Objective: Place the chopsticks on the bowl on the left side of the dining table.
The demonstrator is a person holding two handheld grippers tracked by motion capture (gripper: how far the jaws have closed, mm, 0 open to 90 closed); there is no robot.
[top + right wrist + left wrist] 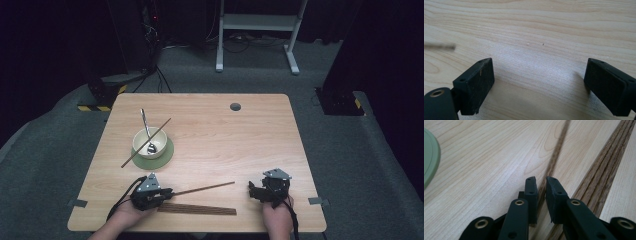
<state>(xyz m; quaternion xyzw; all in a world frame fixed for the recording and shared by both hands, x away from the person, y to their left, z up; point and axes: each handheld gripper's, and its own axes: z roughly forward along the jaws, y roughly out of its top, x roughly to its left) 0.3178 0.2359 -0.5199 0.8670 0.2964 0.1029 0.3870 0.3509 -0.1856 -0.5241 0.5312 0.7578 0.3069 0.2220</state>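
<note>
Left gripper (pixel 167 191), jaws nearly closed, pinches the near-left end of a single chopstick (pixel 205 188) extending rightward.

This looks like a recording room in a lab, not a home or a kitchen. One light wooden table (pixel 210 145) stands alone on a grey carpet floor (pixel 350 165), and black curtains (pixel 55 35) close the space at 9 o'clock and at 3 o'clock. At 12 o'clock, behind the table, stands a white metal frame (pixel 257 30) with cables on the floor under it. At 11 o'clock a dark stand (pixel 142 35) carries cables and small red lights, and its base wears yellow-black warning tape (pixel 97 107). Grey tape pieces (pixel 77 203) mark the table edge at 7 and 5 o'clock.
</note>
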